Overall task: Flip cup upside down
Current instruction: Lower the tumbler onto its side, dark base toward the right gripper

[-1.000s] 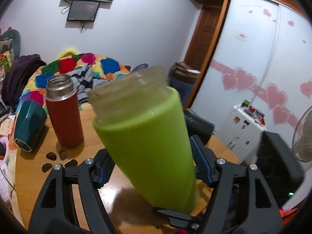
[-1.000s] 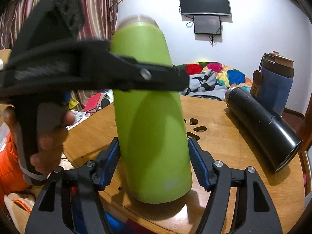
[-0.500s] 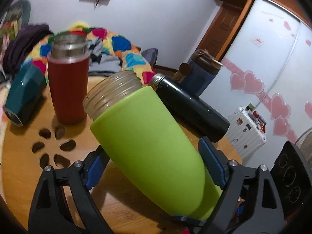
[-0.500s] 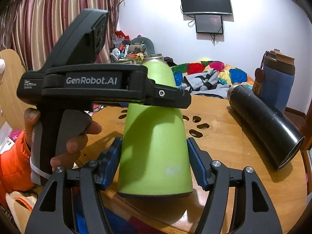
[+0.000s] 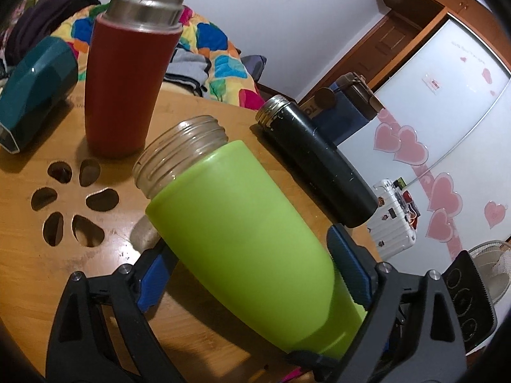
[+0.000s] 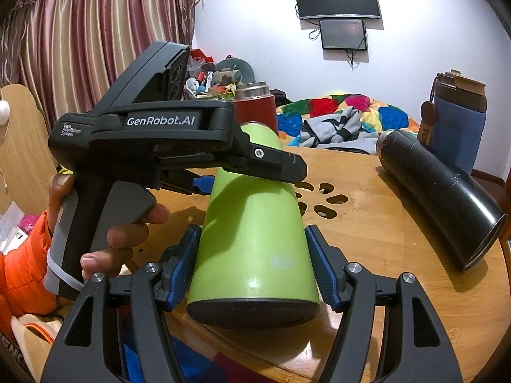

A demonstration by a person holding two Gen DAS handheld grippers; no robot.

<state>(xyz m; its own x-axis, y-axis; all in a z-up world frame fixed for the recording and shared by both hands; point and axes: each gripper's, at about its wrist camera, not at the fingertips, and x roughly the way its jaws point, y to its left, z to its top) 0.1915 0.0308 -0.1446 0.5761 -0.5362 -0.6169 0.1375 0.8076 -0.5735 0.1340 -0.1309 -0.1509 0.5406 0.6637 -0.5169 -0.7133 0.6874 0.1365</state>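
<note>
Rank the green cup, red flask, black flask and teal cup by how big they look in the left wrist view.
1. Green cup, largest, though it is nearest the camera.
2. Red flask.
3. Black flask.
4. Teal cup, partly cut off by the frame edge, so its place against the black flask is unsure.

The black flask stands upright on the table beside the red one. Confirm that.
Wrong. The black flask lies on its side on the table, as the left wrist view shows and the right wrist view confirms. It is the red flask that stands upright beside it.
</note>
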